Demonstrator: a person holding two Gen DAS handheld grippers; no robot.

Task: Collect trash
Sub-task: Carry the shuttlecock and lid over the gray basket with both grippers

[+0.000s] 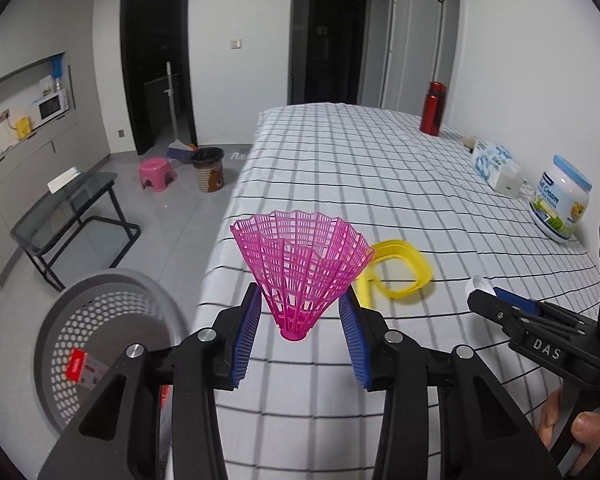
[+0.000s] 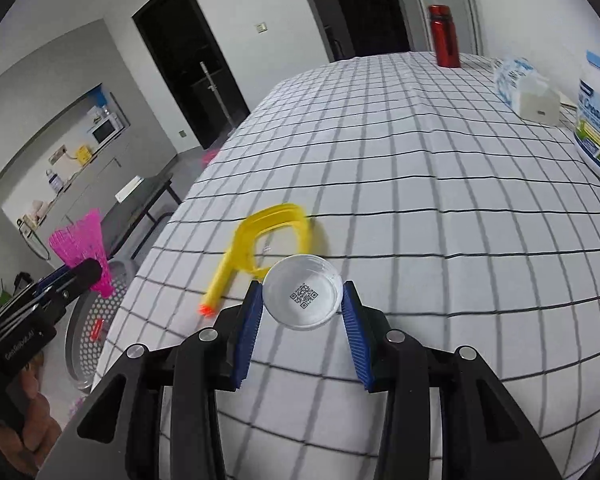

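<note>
1. The middle of the checked table (image 2: 420, 168) is bare, so a gripper can pass there.
2. The yellow ring toy (image 2: 268, 236) lies near the front edge.
3. The red bottle (image 2: 444, 36), tissue pack (image 2: 520, 84) and big tub (image 1: 560, 200) stand along the wall side.
4. The grey basket (image 1: 108, 344) sits on the floor, just beside the table's left edge.

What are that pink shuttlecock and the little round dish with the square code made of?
The pink shuttlecock looks like moulded plastic: a stiff, slightly translucent open lattice skirt in one glossy colour, with no feathers. The little round dish appears to be thin clear plastic, since the checked tablecloth shows faintly through it and its rim glints; it could be a lid.
</note>
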